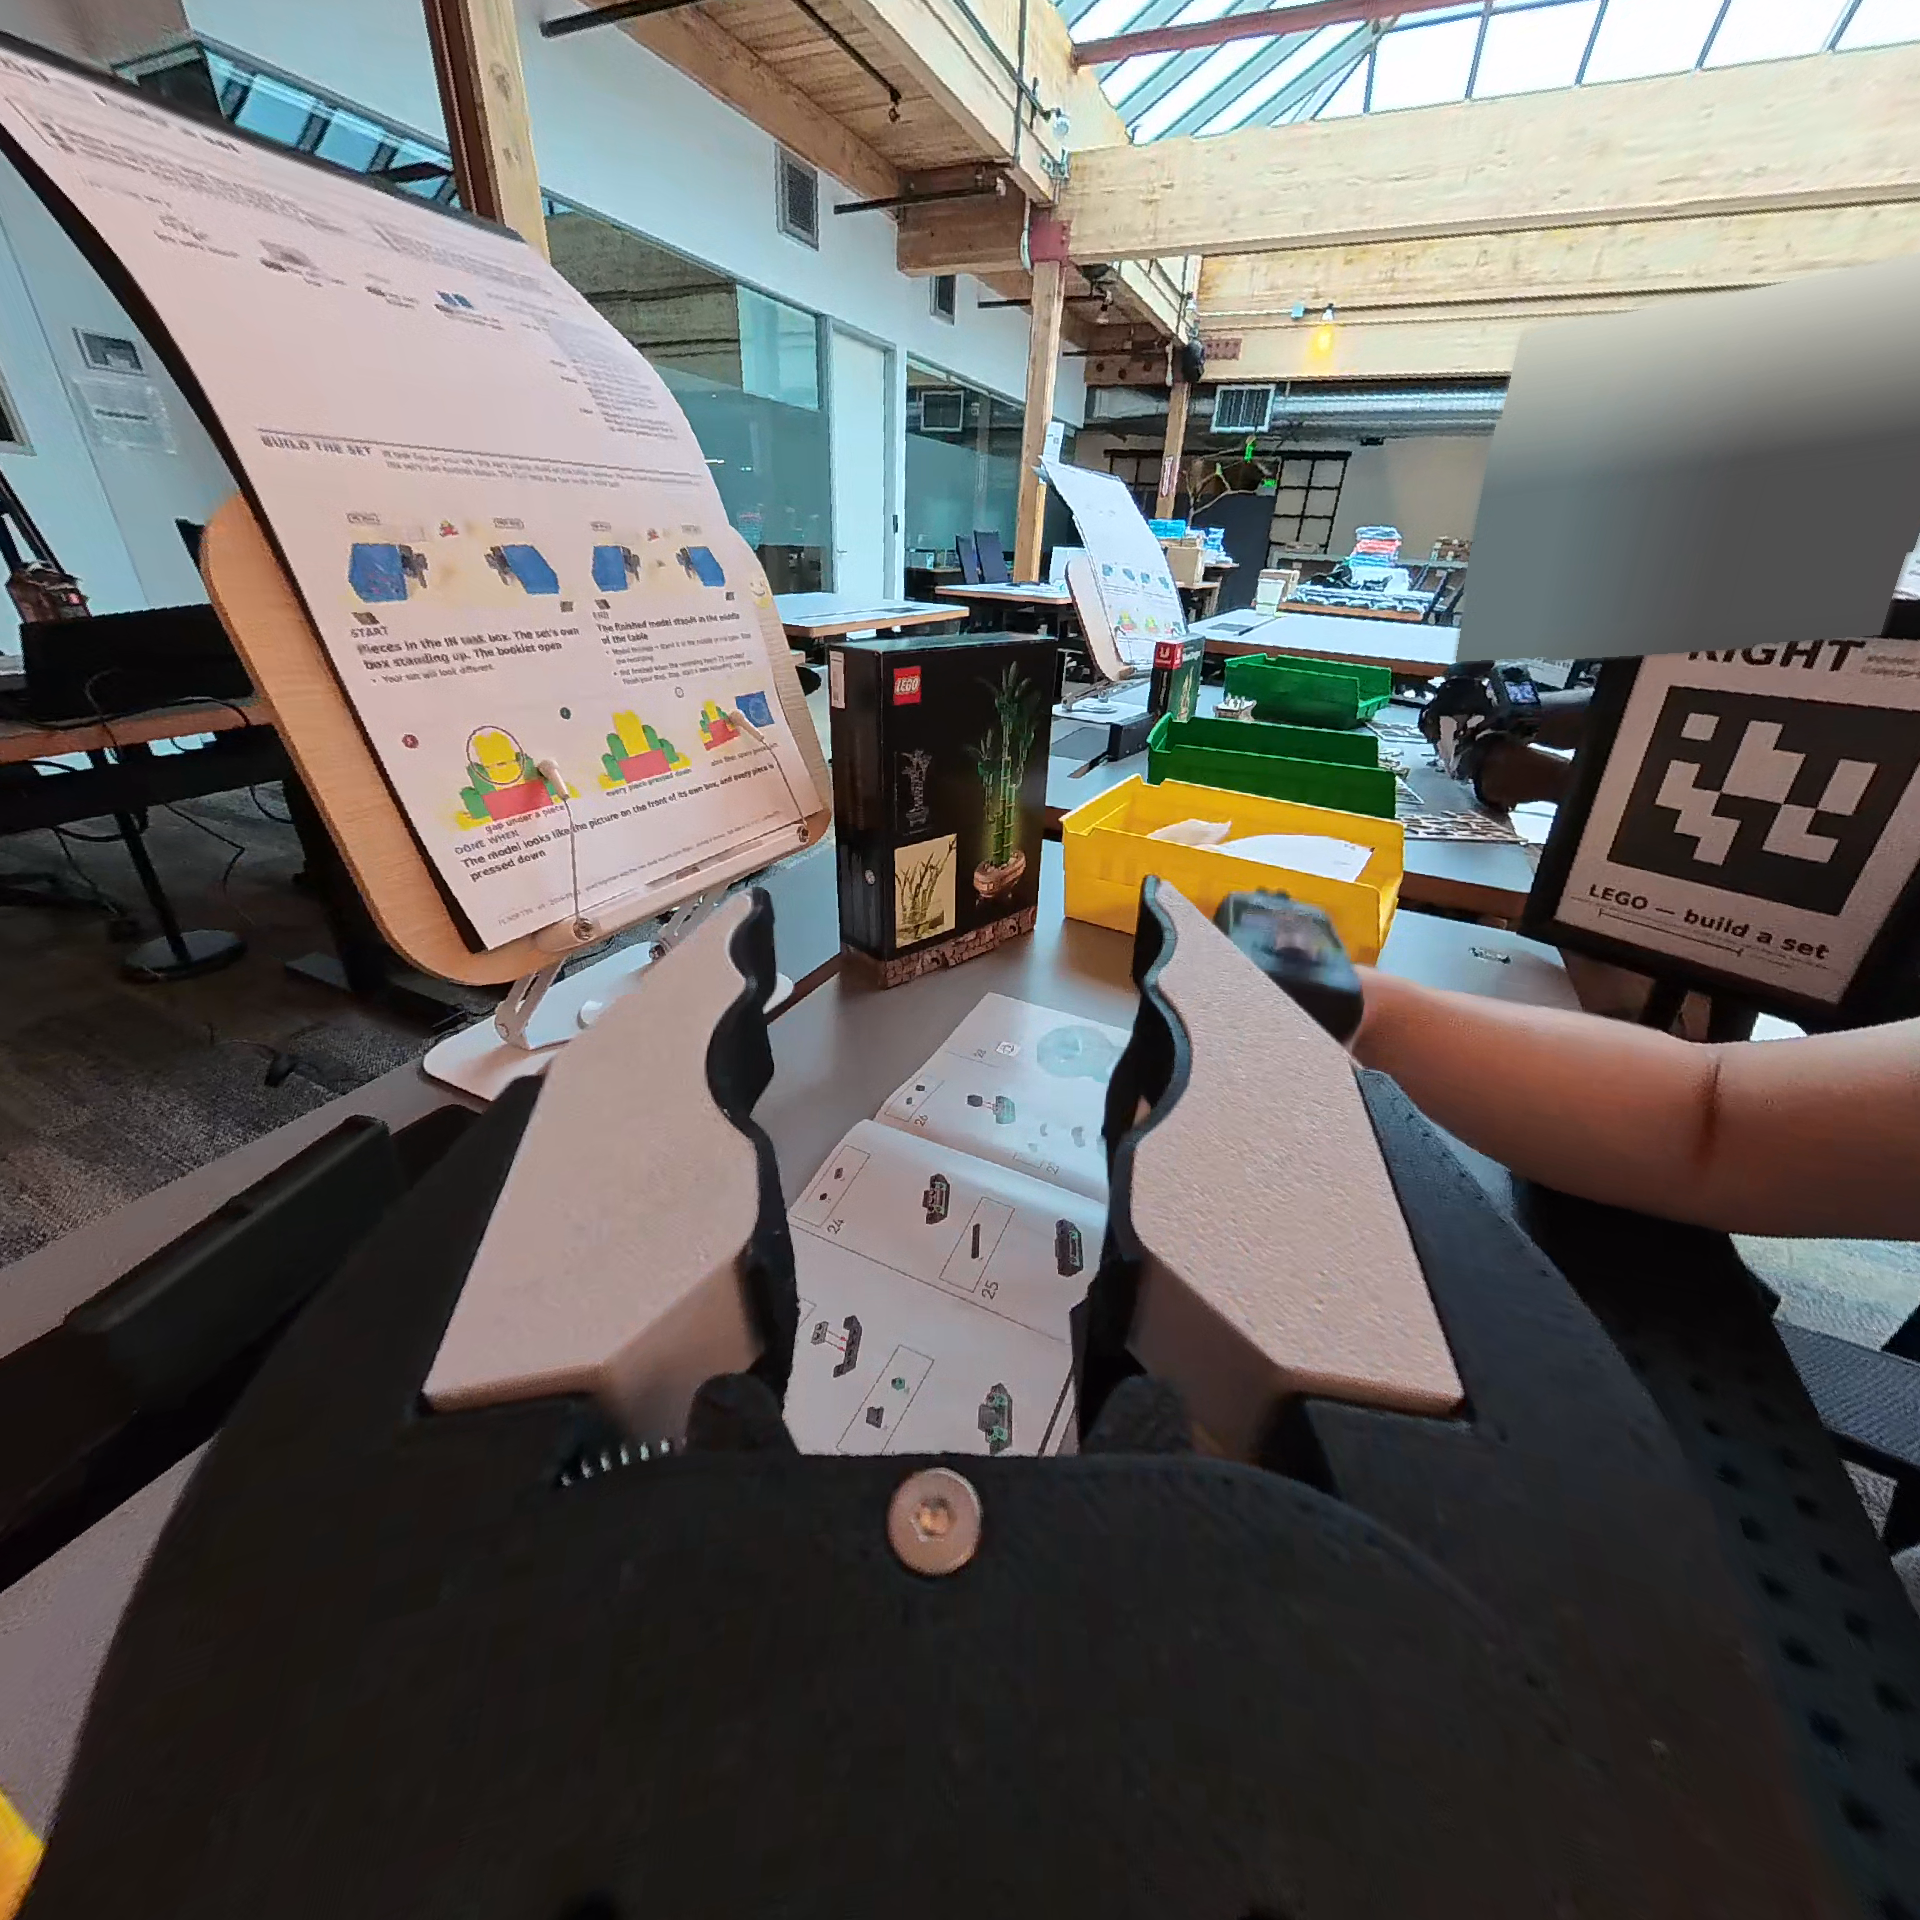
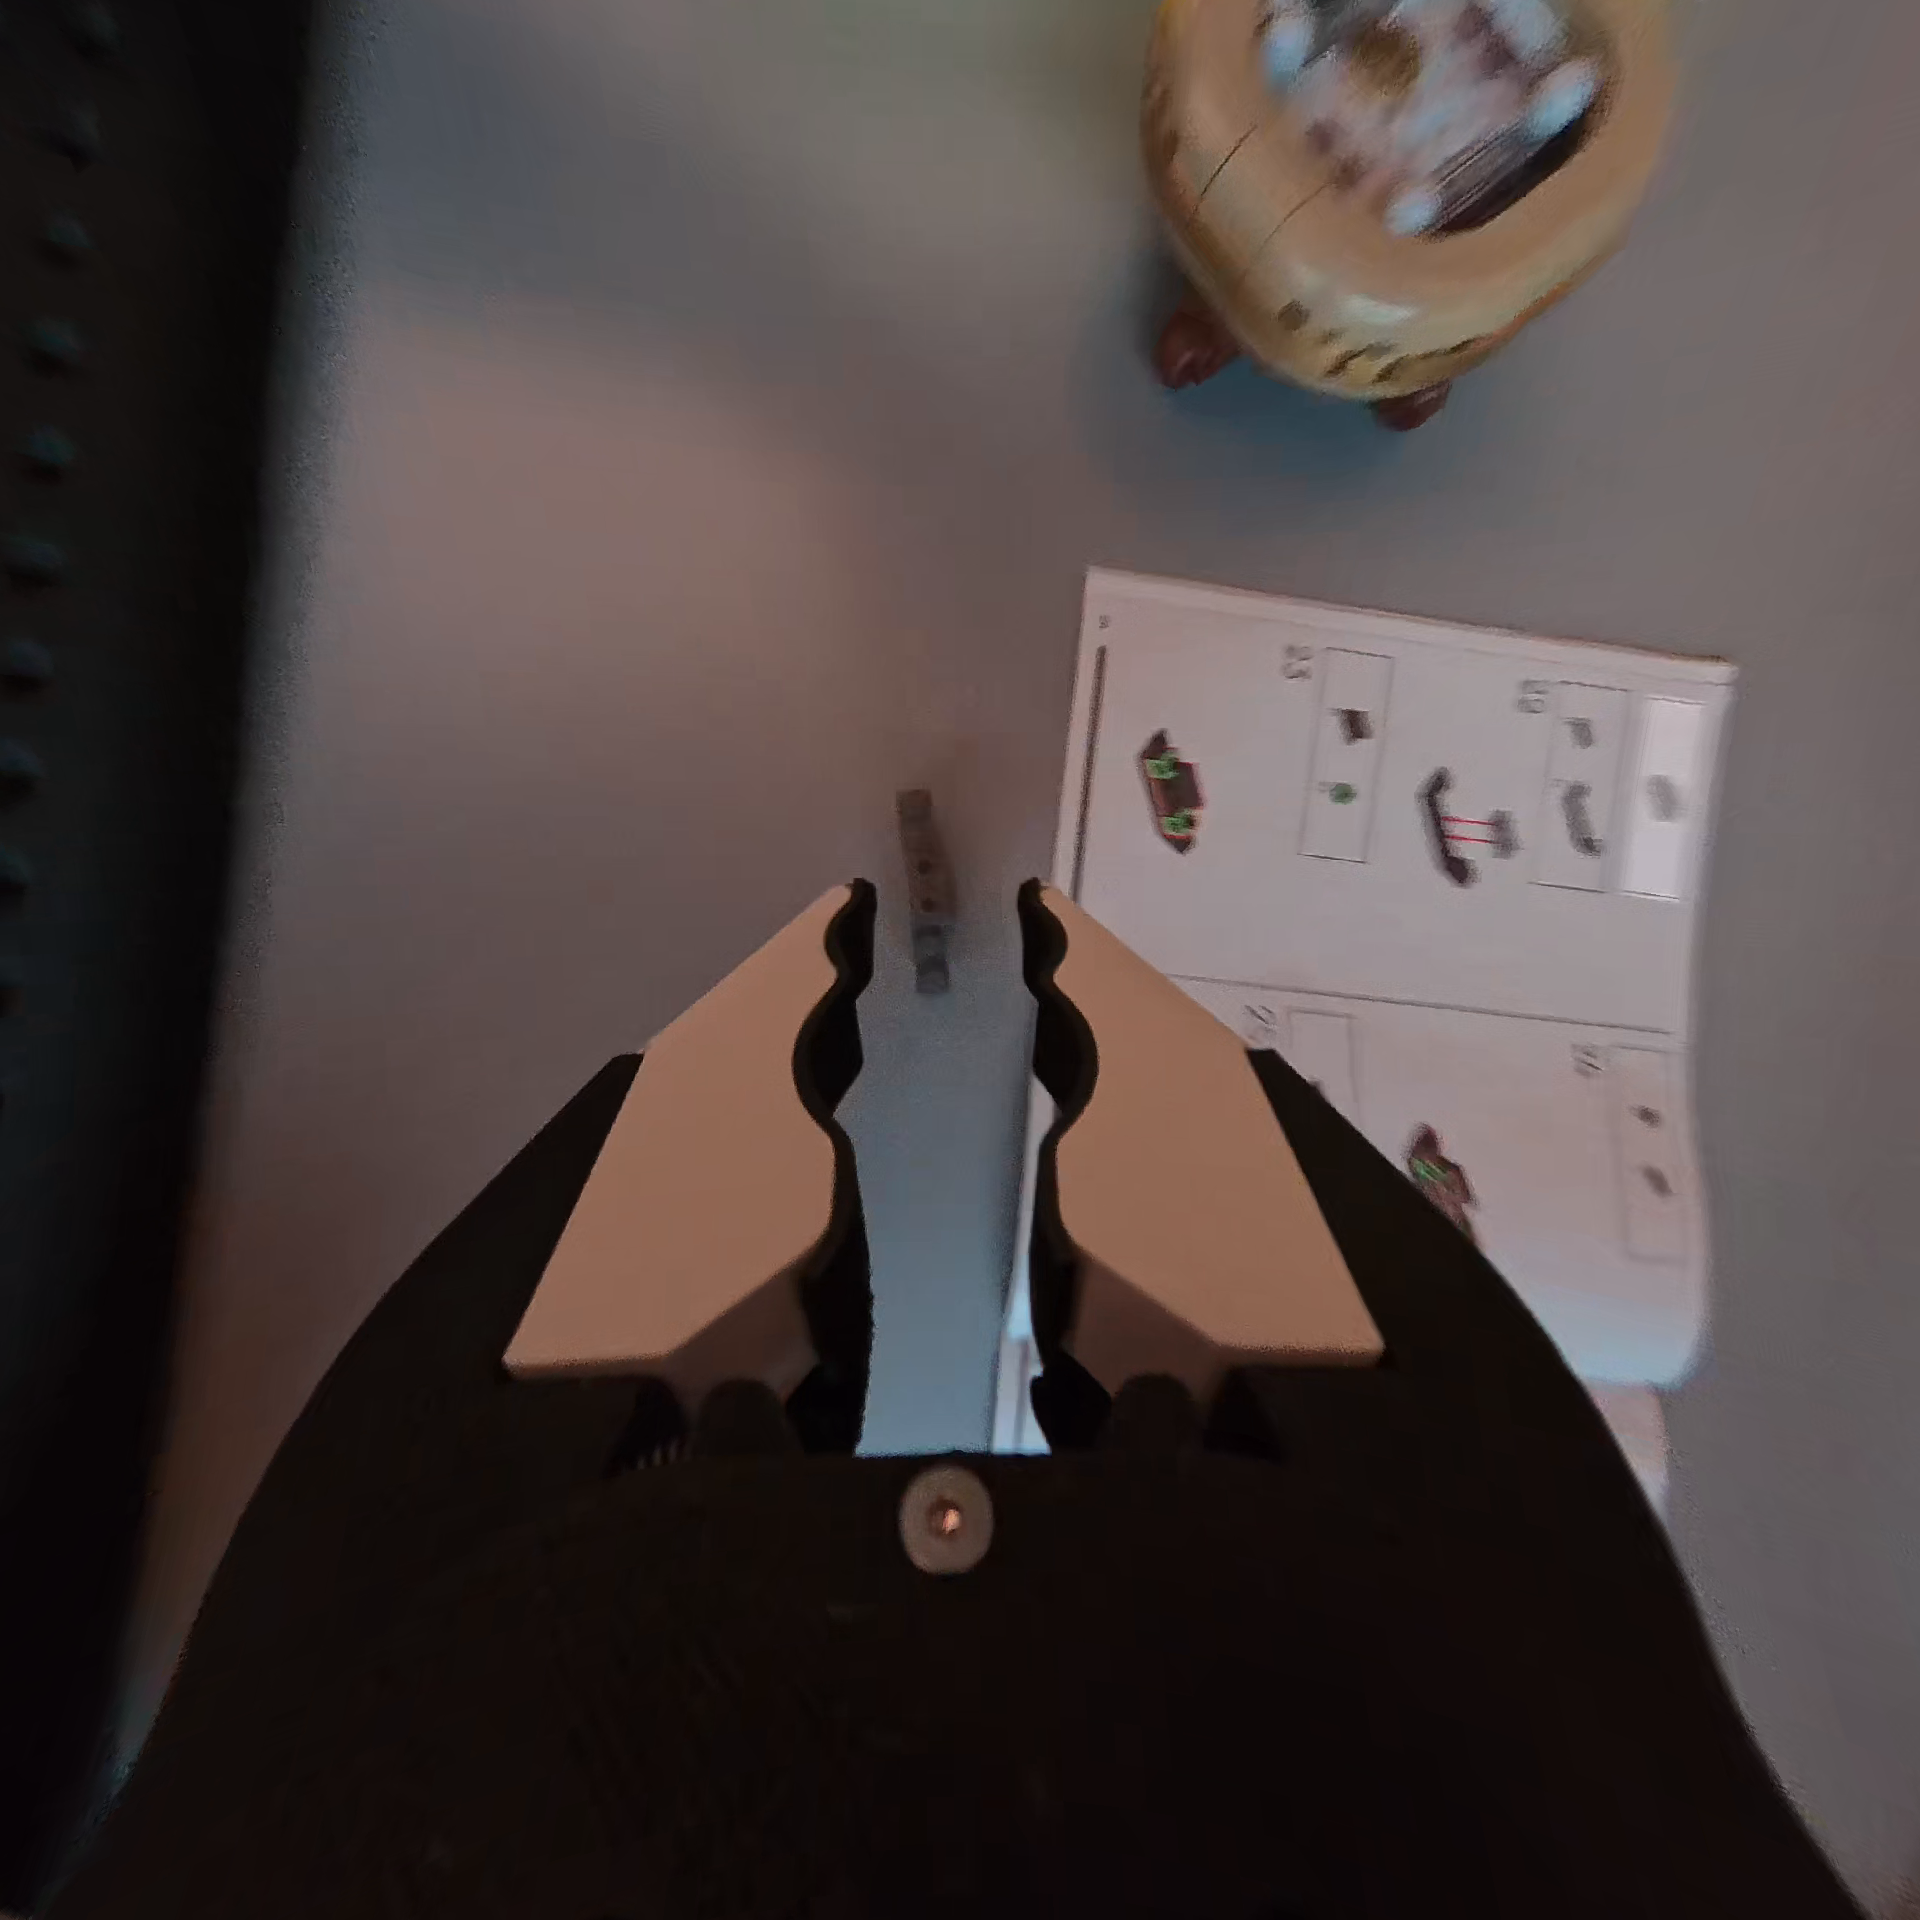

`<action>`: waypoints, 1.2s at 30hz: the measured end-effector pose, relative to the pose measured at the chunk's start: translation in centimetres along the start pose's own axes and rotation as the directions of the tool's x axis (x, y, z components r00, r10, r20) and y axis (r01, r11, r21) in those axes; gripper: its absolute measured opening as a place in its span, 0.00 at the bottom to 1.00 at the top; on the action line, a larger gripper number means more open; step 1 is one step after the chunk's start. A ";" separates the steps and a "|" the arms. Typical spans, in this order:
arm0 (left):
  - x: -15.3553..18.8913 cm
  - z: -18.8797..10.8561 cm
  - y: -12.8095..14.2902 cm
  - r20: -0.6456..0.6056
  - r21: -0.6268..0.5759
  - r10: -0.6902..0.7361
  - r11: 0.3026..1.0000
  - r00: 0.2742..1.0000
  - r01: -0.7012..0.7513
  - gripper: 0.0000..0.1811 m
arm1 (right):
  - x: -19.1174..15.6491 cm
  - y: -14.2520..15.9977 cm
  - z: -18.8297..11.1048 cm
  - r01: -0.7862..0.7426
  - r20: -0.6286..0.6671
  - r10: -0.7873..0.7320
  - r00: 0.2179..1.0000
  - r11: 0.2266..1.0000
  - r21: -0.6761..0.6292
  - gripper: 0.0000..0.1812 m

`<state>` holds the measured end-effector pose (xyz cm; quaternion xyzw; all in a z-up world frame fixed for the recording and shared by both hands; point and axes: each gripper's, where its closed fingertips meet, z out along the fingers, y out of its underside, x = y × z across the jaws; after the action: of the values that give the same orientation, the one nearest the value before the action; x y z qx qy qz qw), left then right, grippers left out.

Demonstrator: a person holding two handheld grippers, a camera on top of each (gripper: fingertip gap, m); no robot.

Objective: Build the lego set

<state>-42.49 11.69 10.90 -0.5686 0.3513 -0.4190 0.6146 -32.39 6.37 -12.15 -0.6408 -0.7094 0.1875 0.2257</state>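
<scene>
Room: open workshop hall with timber beams and skylights, rows of work tables behind.
Table point(image 1: 914, 1029): grey top carrying all the items below.
Booklet point(image 1: 977, 1226): lies open and flat on the table, build steps showing, under the left gripper's line of sight.
Box point(image 1: 940, 805): dark, plant picture on its front, standing upright behind the booklet.
Yellow bin point(image 1: 1226, 862): right of the box, white paper inside; green bins point(image 1: 1273, 764) farther back.
Sheet stand point(image 1: 436, 582): tilted board at left holding a printed page.
Left gripper point(image 1: 951, 914): fingers spread wide, nothing between them, held above the booklet.
Right gripper point(image 2: 940, 888): points down at the table, fingers parted, nothing clasped.
Grey piece point(image 2: 925, 894): small narrow bar lying on the table just beside the booklet's edge, in line with the gap at the right fingertips.
Pot point(image 2: 1392, 197): round tan model on dark feet, blurred, standing apart beyond the booklet.
</scene>
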 end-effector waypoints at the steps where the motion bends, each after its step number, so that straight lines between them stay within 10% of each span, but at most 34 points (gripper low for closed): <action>1: 0.2 -0.2 -0.4 -0.003 0.007 0.002 1.000 1.000 -0.002 0.37 | 0.3 -0.7 -2.2 -0.002 -0.013 0.003 1.000 0.998 0.055 0.14; 7: 6.1 -0.7 -5.7 -0.086 0.112 0.077 0.991 0.993 -0.067 0.35 | 4.2 -2.5 -19.0 0.019 -0.308 0.173 0.936 0.845 0.534 0.19; 14: 6.8 -2.8 -5.7 0.211 -0.174 0.315 0.943 0.925 -0.282 0.30 | 10.0 4.1 -29.1 0.017 -0.751 0.423 0.507 0.866 0.499 0.07; 21: 0.6 -13.0 -0.5 0.369 -0.590 0.422 0.795 0.828 -0.142 0.32 | 10.8 4.1 -30.1 0.079 -0.808 0.405 0.428 0.874 0.480 0.07; 25: -2.7 -19.7 3.7 0.401 -0.732 0.396 0.680 0.826 0.029 0.29 | 10.4 3.4 -27.1 0.001 -0.731 0.394 0.557 0.880 0.475 0.07; 36: -7.5 -28.1 14.9 0.207 -0.961 0.416 0.254 0.886 0.105 0.27 | 11.1 3.1 -22.1 -0.061 -0.703 0.338 0.626 0.920 0.387 0.07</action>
<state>-69.27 7.23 -7.21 -0.8579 0.4450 0.0782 0.2446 -18.25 17.19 5.34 -0.6888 -0.4312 0.0413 0.5813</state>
